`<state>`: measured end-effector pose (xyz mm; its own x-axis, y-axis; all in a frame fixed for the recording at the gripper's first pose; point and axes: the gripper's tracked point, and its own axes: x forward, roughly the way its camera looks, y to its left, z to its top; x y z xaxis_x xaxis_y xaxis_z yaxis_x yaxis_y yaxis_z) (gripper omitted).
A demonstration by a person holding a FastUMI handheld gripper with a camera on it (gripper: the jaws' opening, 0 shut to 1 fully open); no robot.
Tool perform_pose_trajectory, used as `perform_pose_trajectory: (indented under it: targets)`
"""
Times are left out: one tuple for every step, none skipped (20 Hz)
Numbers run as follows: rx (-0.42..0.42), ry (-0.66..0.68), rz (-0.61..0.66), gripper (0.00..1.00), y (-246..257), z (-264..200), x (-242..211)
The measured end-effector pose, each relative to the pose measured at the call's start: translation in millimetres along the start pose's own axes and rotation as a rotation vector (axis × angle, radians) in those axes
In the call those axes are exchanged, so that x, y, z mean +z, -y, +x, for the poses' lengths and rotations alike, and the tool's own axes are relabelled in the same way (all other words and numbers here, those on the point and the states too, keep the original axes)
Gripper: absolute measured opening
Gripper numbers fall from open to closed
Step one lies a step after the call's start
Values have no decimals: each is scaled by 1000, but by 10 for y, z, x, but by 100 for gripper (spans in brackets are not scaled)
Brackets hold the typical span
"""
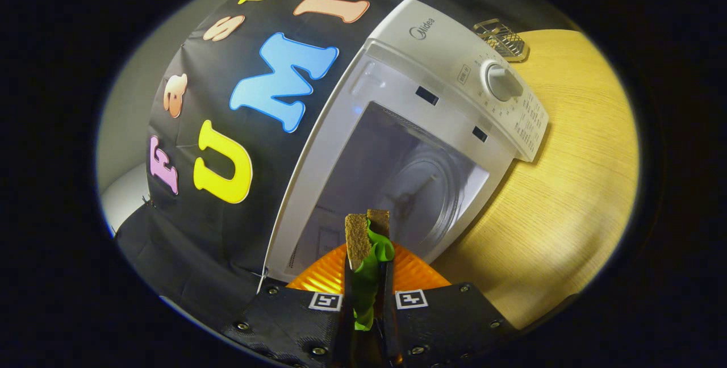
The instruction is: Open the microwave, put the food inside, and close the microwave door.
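The white microwave (454, 50) stands on a wooden table, its cavity (363, 186) showing straight ahead with the glass turntable (423, 186) inside. Two latch slots show on the front frame beside the cavity; the door itself is out of sight. My gripper (368, 268) is shut on the food, a toy sandwich (358, 237) of two brown bread slices with green lettuce between them. The sandwich sticks out past the fingertips, just short of the cavity's mouth. An orange ribbed piece (318, 277) lies right behind the fingers; I cannot tell whether it belongs to the food.
The control panel with a round dial (502, 81) is on the side of the microwave's front nearest the bare table. The light wooden table (568, 186) stretches past the microwave. A small wire basket (502, 38) sits on it beyond the oven. Black booth cloth hangs behind.
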<state>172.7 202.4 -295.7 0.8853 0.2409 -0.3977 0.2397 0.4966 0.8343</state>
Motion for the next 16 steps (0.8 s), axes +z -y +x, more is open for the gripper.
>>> perform_pose_trajectory:
  targets:
    - [-4,8,12,20,11,65,7]
    - [-8,14,21,20,12,132,1]
    - [-12,23,28,20,17,192,17]
    - [-16,37,35,20,30,260,31]
    - [-21,49,41,20,50,327,58]
    - [-29,59,46,20,75,393,66]
    - [-33,66,48,20,98,463,72]
    - [-40,69,46,20,125,527,70]
    - [-50,71,43,20,168,587,62]
    - [-58,74,34,20,198,644,58]
    - [-67,77,25,20,229,680,54]
    - [-70,82,20,20,258,698,55]
    - [-73,87,18,20,262,722,38]
    - [-79,91,13,20,277,743,27]
    - [-84,97,5,24,293,775,23]
    - [-92,96,2,24,325,794,-7]
